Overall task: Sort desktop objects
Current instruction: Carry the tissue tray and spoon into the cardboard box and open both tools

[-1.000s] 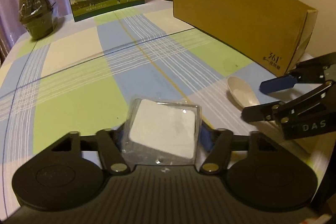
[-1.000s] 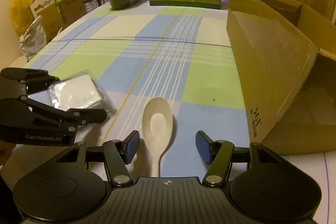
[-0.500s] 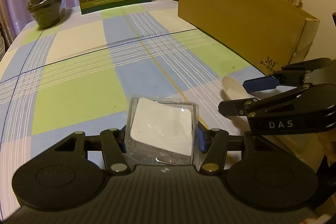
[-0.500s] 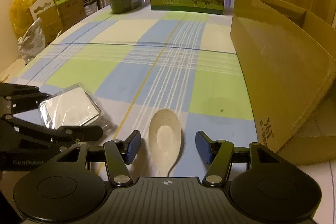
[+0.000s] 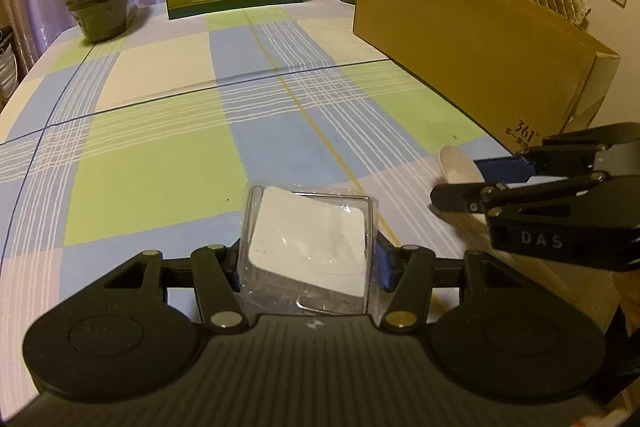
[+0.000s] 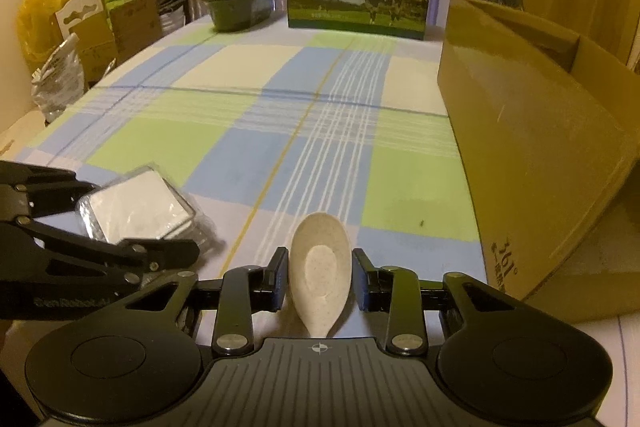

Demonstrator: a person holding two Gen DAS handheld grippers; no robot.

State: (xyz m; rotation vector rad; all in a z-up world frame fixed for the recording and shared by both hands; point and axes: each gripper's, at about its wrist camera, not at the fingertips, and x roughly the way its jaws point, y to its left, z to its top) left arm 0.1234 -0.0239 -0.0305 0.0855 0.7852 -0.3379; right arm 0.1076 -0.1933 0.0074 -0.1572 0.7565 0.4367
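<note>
— What did the left gripper (image 5: pixel 308 263) hold?
— A wrapped white packet (image 5: pixel 310 247), pinched near the table's (image 5: pixel 160 163) near edge.
— And the right gripper (image 6: pixel 320 285)?
— Closed on the spoon (image 6: pixel 320 267), left of the cardboard box (image 6: pixel 540 147).

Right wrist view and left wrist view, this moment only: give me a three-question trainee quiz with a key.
1. True or false: the left tongs grip a clear-wrapped white packet.
2. What lies between the right tongs? A fork; B beige spoon; C pen.
3. Fill in: the cardboard box stands on the ____ side of the plaid tablecloth.

Key: 1 true; 2 B; 3 right.
</note>
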